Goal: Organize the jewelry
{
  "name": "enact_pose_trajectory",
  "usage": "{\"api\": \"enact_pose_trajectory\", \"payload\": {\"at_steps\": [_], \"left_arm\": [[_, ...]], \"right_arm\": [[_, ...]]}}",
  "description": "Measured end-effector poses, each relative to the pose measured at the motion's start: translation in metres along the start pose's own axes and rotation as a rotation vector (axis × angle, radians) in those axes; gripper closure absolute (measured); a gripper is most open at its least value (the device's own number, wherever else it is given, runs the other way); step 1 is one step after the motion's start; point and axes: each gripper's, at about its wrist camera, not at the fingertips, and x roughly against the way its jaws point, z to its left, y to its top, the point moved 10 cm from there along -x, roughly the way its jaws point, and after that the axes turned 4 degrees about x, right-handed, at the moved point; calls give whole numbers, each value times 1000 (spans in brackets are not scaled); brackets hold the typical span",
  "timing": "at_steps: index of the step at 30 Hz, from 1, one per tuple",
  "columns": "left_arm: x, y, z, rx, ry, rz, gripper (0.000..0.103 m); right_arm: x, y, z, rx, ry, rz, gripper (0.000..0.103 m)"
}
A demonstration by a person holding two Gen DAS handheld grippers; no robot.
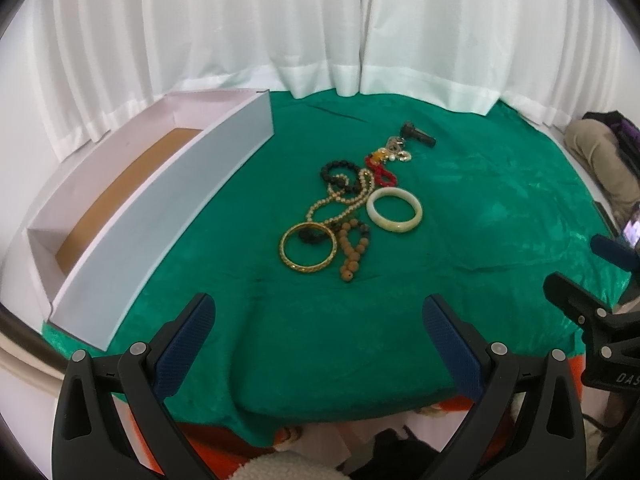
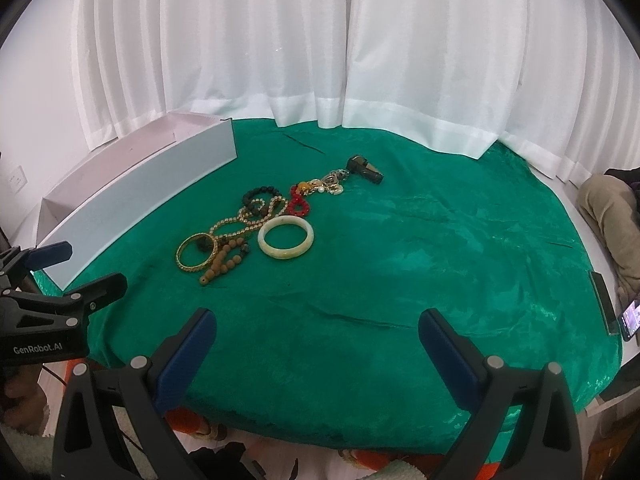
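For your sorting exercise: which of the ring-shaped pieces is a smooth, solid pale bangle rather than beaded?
The white jade-like bangle, lying on the green cloth right of the patterned gold bangle; the others are beaded.

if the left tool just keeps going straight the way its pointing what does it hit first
Probably the green cloth first, since the open left tool looks down at the table. Straight ahead along that line lies the jewelry pile, with the gold bangle and the brown bead strand nearest. Depth is hard to judge in this fisheye view.

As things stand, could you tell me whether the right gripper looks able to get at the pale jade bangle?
Probably yes. The right gripper is open and empty, and only bare green cloth lies between it and the pale jade bangle, which lies flat at the near right edge of the jewelry pile.
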Motion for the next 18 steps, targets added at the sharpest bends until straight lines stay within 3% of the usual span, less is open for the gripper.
{"api": "enact_pose_trajectory", "payload": {"at_steps": [11, 18], "left_arm": [[-4, 0, 5, 6, 18, 17, 1], [-29, 1, 54, 108, -12, 83, 1]], "right_arm": [[0, -2, 3, 7, 2, 7, 0], [-9, -5, -3, -13, -14, 25, 0]]}}
